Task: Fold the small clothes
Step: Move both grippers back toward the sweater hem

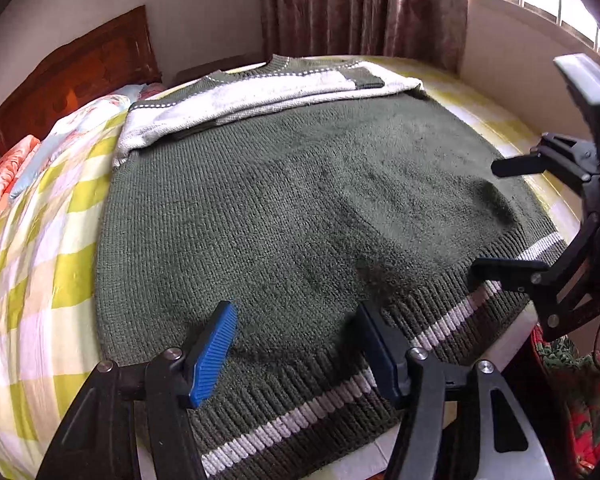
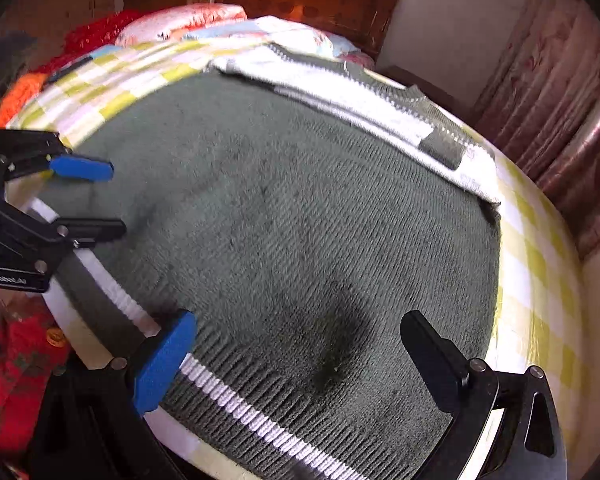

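Bedroom surface under inspection: bed [image 1: 40,216] with yellow-checked cover, wooden headboard [image 1: 76,80] at far left, curtain [image 1: 360,4] behind. One green knit sweater [image 1: 300,208] lies flat across the cover, both sleeves folded over its upper part, striped hem [image 1: 300,412] nearest the grippers.

Left gripper [image 1: 296,354]: jaws part-open, straddling the hem, holding nothing; pads clear of the knit. Right gripper [image 2: 296,360]: jaws wide apart above the hem near the right corner, empty.

Risks, as judged:
- Thick ribbing may slip from a shallow pinch, so that one corner drops mid-fold
- Uneven lift between the two grippers would skew the fold line
- Dragging the body could dislodge the folded sleeves
- Pads may catch the bed cover with the hem

Count: sweaters one, grippers two, pillows [image 2: 188,20] at least two
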The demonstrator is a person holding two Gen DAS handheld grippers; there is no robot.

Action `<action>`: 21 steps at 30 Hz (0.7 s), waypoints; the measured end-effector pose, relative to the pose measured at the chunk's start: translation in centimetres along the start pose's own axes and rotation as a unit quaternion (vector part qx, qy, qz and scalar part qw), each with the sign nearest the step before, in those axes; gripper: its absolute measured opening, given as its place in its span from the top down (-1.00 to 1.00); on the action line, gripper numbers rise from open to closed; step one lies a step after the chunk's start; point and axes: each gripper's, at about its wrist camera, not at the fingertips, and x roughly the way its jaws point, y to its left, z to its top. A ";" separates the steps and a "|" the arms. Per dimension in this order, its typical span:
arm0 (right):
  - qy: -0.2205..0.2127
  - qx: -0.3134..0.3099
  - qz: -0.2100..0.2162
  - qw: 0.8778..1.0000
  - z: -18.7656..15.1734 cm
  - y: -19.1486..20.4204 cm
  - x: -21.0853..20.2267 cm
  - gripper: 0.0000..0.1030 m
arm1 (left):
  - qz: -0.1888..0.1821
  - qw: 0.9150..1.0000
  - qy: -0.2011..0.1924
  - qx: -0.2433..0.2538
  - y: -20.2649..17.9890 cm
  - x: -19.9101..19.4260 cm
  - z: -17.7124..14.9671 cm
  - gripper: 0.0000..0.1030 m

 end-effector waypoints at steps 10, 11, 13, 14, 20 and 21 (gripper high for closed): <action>0.011 0.087 0.048 0.995 -3.8 -4.7 -1.1 -1.00 | -0.004 0.999 -0.011 -0.032 2.5 -1.7 -3.3 -0.58; 0.011 0.092 0.044 0.995 -4.3 -4.9 -1.6 -1.00 | -0.012 0.999 -0.011 -0.039 2.7 -2.2 -3.5 -0.43; 0.001 0.103 0.036 0.994 -5.5 -5.5 -2.9 -1.00 | -0.038 0.997 -0.026 -0.060 3.7 -3.8 -4.5 -0.37; -0.005 0.116 0.036 0.993 -6.4 -6.0 -3.6 -1.00 | -0.047 0.995 -0.038 -0.074 4.4 -4.6 -5.0 -0.37; -0.016 0.210 0.047 0.976 -10.6 -8.4 -4.9 -1.00 | -0.060 0.984 -0.033 -0.165 8.6 -5.3 -6.9 -0.35; -0.014 0.217 0.052 0.975 -10.8 -8.4 -4.7 -1.00 | -0.070 0.981 -0.028 -0.177 8.9 -5.2 -7.1 -0.33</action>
